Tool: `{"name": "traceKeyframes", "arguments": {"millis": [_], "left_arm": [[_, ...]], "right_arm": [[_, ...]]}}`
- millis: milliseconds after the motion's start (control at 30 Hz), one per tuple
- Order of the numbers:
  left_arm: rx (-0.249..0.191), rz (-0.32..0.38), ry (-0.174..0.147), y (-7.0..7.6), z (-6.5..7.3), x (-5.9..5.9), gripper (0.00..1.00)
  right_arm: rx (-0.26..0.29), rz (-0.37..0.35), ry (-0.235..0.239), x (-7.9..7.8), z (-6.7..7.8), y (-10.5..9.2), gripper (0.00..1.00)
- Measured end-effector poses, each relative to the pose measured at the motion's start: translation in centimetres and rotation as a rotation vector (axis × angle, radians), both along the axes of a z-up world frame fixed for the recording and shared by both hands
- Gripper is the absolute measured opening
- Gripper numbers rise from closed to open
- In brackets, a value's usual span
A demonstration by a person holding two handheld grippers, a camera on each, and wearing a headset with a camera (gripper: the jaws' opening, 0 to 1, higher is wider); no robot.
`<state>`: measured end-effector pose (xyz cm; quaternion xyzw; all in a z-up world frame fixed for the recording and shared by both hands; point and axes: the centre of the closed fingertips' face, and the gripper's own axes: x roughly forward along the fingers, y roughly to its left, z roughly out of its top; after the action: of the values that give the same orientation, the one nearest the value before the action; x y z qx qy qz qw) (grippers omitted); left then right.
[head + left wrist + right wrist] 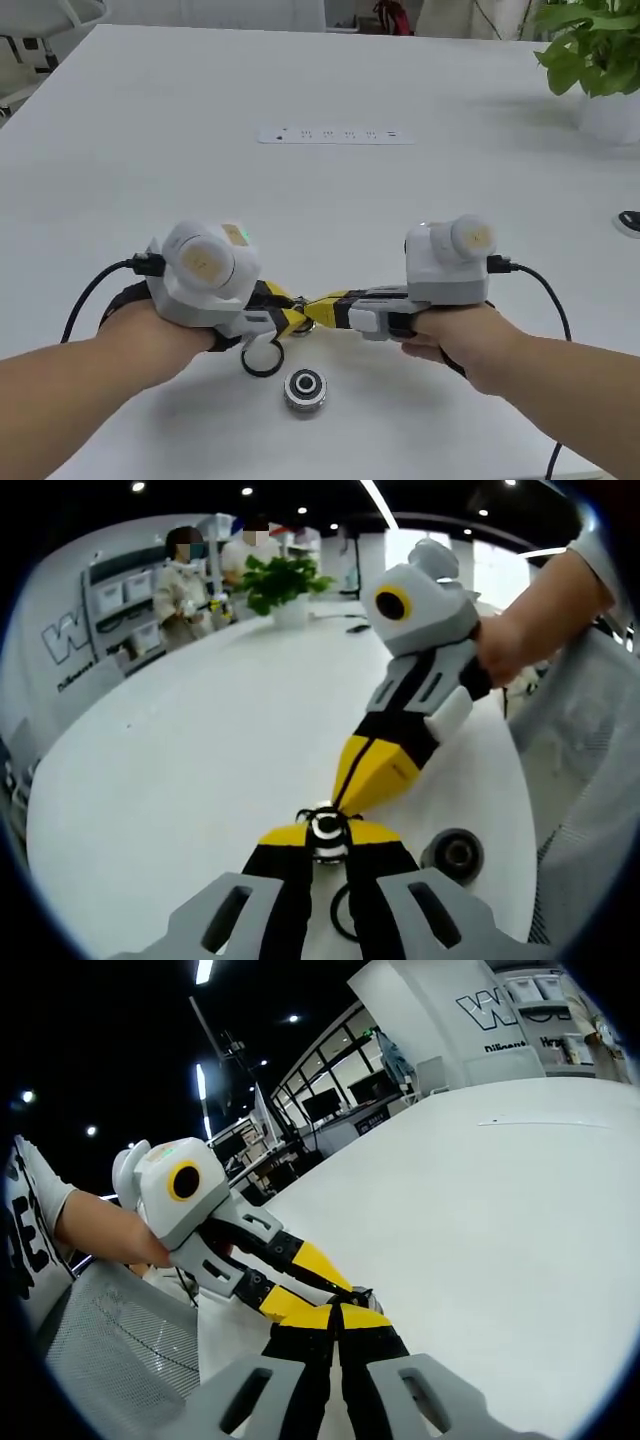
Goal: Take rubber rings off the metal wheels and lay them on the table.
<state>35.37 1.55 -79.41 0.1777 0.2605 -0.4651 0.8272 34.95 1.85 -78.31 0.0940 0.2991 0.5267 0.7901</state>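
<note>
A small metal wheel (327,825) with a black rubber ring around it is held just above the white table (300,200), between both grippers. My left gripper (327,836) is shut on this wheel. My right gripper (345,1312) comes in from the opposite side with its yellow tips pinched on the wheel's rubber rim. In the head view the left gripper (298,318) and right gripper (325,308) meet tip to tip. A loose black rubber ring (262,360) lies flat under the left gripper. Another metal wheel (305,388) with its ring on lies nearer to me.
A white power strip (335,135) lies in the middle of the table. A potted plant (590,50) stands at the far right corner, and a small black object (628,222) sits at the right edge. Cables trail from both grippers. Two people (215,565) stand beyond the table.
</note>
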Motion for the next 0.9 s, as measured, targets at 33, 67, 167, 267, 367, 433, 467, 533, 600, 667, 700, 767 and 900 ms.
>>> {"name": "traceKeyframes", "arguments": {"millis": [33, 67, 167, 267, 367, 433, 467, 533, 600, 667, 700, 767, 900], "left_arm": [[0.001, -0.001, -0.001, 0.0, 0.0, 0.0, 0.12], [0.001, -0.001, -0.001, 0.0, 0.0, 0.0, 0.12], [-0.001, 0.001, -0.001, 0.0, 0.0, 0.0, 0.12], [-0.001, 0.003, 0.000, 0.0, 0.0, 0.0, 0.12], [-0.002, 0.004, 0.000, 0.0, 0.0, 0.0, 0.12], [-0.006, 0.006, -0.004, 0.0, 0.1, 0.0, 0.12], [-0.006, 0.006, -0.008, 0.0, 0.1, -0.1, 0.12], [-0.010, 0.006, -0.014, 0.0, 0.1, -0.1, 0.13], [-0.038, 0.021, 0.005, 0.0, 0.1, 0.0, 0.13], [-0.057, 0.026, 0.030, 0.0, 0.1, 0.1, 0.13], [-0.055, 0.023, 0.030, 0.0, 0.2, 0.1, 0.14], [-0.046, 0.013, 0.029, -0.1, 0.2, 0.0, 0.14], [-0.057, 0.010, 0.041, -0.2, 0.3, -0.2, 0.15]], "right_arm": [[0.003, 0.003, 0.000, -0.1, 0.1, 0.1, 0.00], [0.009, 0.015, 0.002, -0.3, 0.2, 0.3, 0.00], [0.007, 0.017, -0.007, -0.2, 0.3, 0.2, 0.00], [0.011, 0.013, -0.001, -0.2, 0.3, 0.0, 0.00], [0.021, 0.002, 0.003, 0.0, 0.4, -0.2, 0.00], [0.024, -0.001, 0.004, -0.1, 0.6, -0.2, 0.00], [0.024, -0.003, 0.006, 0.0, 0.6, -0.3, 0.00], [0.018, -0.012, 0.006, 0.1, 0.5, -0.4, 0.00], [0.009, -0.017, 0.003, 0.2, 0.4, -0.5, 0.00], [0.000, -0.021, 0.003, 0.3, 0.2, -0.6, 0.00], [-0.001, -0.022, 0.003, 0.3, 0.2, -0.6, 0.00], [0.003, -0.030, 0.013, 0.3, 0.1, -0.6, 0.00], [-0.002, -0.035, 0.008, 0.5, 0.1, -0.8, 0.00]]}}
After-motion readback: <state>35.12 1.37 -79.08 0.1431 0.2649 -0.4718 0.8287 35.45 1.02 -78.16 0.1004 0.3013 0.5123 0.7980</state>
